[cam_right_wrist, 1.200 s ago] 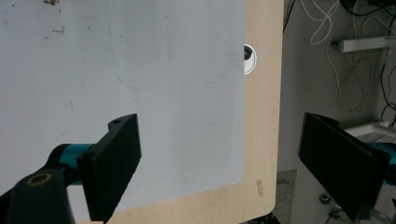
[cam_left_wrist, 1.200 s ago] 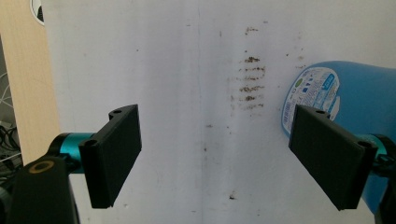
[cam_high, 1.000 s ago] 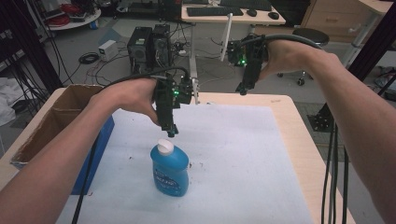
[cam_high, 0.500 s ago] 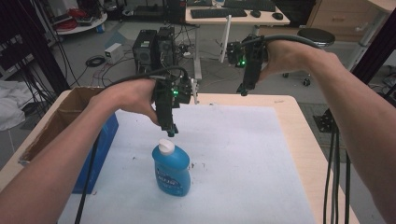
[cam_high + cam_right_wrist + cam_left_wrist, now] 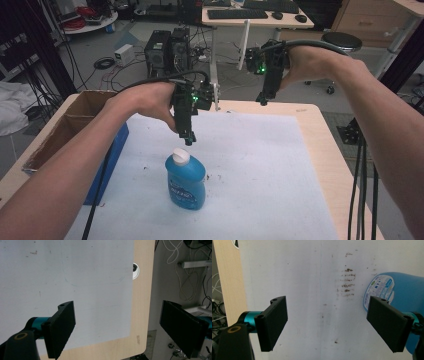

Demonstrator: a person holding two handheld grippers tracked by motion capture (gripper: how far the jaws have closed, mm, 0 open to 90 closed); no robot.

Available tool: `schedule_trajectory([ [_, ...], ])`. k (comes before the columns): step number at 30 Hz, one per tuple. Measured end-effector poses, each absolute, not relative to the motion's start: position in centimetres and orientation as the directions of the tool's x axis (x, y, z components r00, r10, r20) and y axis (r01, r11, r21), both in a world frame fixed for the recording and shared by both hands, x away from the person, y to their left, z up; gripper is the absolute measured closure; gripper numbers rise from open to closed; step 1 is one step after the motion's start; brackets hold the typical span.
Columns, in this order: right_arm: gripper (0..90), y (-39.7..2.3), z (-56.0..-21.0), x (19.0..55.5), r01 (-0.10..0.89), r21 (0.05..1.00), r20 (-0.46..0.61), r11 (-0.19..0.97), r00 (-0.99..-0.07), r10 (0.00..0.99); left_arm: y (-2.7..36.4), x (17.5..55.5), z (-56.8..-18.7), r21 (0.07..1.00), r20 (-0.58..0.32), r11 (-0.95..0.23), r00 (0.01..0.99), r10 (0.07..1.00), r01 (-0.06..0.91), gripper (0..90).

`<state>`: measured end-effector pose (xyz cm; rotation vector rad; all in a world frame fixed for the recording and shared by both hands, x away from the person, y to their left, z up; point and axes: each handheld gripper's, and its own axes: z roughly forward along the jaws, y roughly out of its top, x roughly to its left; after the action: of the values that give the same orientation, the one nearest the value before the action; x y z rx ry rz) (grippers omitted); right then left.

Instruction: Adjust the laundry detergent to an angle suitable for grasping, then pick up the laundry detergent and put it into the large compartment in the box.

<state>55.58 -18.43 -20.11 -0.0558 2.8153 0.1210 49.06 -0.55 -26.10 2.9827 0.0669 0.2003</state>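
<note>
My left gripper (image 5: pixel 188 140), jaws spread wide, hangs just above the blue plastic soap bottle with the white cap (image 5: pixel 185 178) standing near the middle of the white mat (image 5: pixel 260 165); likely hefty, slick and squeezable, so I'd clamp its waist.

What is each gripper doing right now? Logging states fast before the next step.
Left gripper: open, empty, above the blue plastic bottle with white cap.
Right gripper: open, empty, over the table's far edge.

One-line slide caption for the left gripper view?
Open left tool looks down on the white mat, with the blue bottle behind one jaw.
</note>
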Motion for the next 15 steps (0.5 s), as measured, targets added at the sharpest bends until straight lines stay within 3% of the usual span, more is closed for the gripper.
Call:
schedule_trajectory([
  [15, 12.5, -19.1, -19.7, 55.5, -0.047, 0.09, -0.327, 0.995, -0.945, -0.015, 1.0, 48.5, -25.7, 0.108, 0.161, -0.994, 0.986, 0.042, 0.025, 17.1],
])
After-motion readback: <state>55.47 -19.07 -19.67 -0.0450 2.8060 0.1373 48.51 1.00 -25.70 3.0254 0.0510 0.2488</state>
